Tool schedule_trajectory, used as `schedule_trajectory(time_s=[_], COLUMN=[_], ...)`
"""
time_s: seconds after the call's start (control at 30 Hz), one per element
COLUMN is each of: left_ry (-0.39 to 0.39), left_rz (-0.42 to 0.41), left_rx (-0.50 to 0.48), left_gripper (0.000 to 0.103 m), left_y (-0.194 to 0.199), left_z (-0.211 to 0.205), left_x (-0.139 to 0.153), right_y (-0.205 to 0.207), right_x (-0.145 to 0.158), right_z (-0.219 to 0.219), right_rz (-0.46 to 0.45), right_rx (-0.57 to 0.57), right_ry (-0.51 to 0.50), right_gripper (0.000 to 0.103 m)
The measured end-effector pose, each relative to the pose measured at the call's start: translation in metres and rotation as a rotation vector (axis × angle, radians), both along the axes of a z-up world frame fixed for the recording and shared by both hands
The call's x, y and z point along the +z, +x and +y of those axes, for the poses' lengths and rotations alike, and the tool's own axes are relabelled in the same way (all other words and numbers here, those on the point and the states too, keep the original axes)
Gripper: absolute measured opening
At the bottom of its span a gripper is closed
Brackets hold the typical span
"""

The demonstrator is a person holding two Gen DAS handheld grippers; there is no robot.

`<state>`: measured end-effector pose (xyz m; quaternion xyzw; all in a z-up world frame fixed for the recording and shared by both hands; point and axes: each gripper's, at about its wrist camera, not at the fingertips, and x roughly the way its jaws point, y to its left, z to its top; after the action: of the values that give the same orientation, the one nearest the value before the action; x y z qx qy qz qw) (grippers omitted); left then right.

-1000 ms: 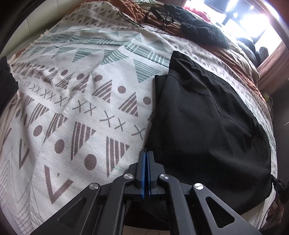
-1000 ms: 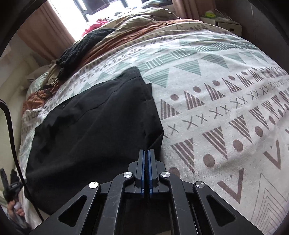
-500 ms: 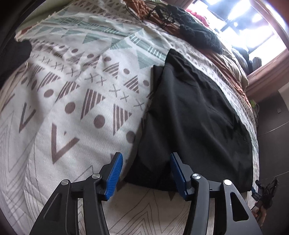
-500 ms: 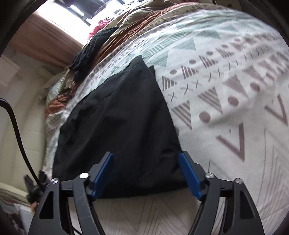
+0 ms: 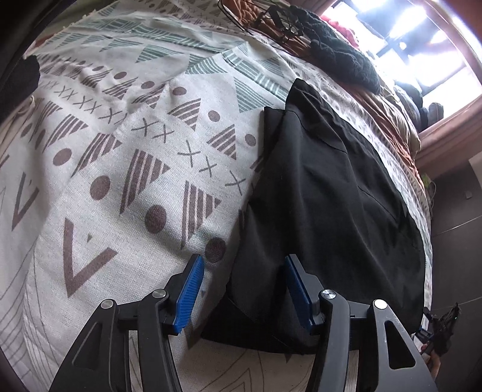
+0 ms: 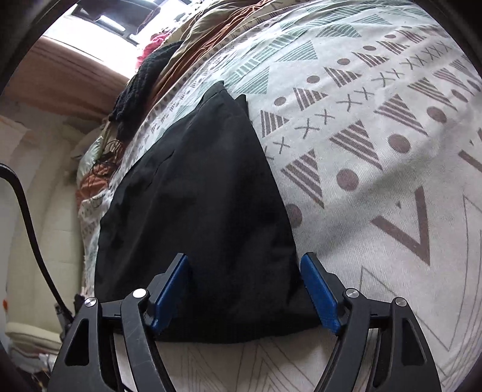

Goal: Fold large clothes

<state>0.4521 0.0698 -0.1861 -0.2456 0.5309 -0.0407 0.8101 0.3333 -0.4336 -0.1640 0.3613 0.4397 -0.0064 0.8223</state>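
Observation:
A folded black garment (image 5: 325, 205) lies flat on a patterned bedspread (image 5: 126, 169). In the left wrist view my left gripper (image 5: 244, 265) is open and empty, its blue pads (image 5: 189, 289) straddling the garment's near left corner just above it. In the right wrist view the same garment (image 6: 195, 205) lies on the bedspread (image 6: 376, 156). My right gripper (image 6: 244, 265) is open and empty over the garment's near right corner, one pad (image 6: 319, 295) at the garment's right edge.
A black knitted item (image 5: 340, 57) and tangled cables (image 5: 271, 18) lie on a rust-brown blanket (image 5: 382, 111) at the far end of the bed. A bright window (image 5: 406, 39) is behind. A black cable (image 6: 27, 211) hangs at the left of the right wrist view.
Both grippers were shut a second ago and have opened. Both have pulled back a little from the garment's near edge, and the garment now lies flat on the bed.

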Motion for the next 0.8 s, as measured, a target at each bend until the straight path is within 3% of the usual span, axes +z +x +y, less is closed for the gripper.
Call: schedule_trajectory(time_s=[0.2, 0.3, 0.43, 0.8], left_ry=[-0.034, -0.068, -0.097, -0.131], left_rz=[0.020, 0.031, 0.052, 0.084], left_rx=[-0.028, -0.022, -0.020, -0.021], left_gripper=[0.057, 0.057, 0.057, 0.057], left_y=[-0.005, -0.010, -0.014, -0.011], left_z=[0.007, 0.011, 0.013, 0.011], left_x=[0.000, -0.001, -0.002, -0.004], right_y=[-0.005, -0.019, -0.038, -0.016], right_x=[0.006, 0.002, -0.005, -0.015], right_z=[-0.013, -0.020, -0.024, -0.016], right_rz=[0.041, 0.032, 0.013, -0.023], right_rx=[-0.014, 0.007, 0.015, 0.004], right_ry=[-0.028, 0.025, 0.178, 0.252], right_gripper=[0.077, 0.077, 0.077, 0.077])
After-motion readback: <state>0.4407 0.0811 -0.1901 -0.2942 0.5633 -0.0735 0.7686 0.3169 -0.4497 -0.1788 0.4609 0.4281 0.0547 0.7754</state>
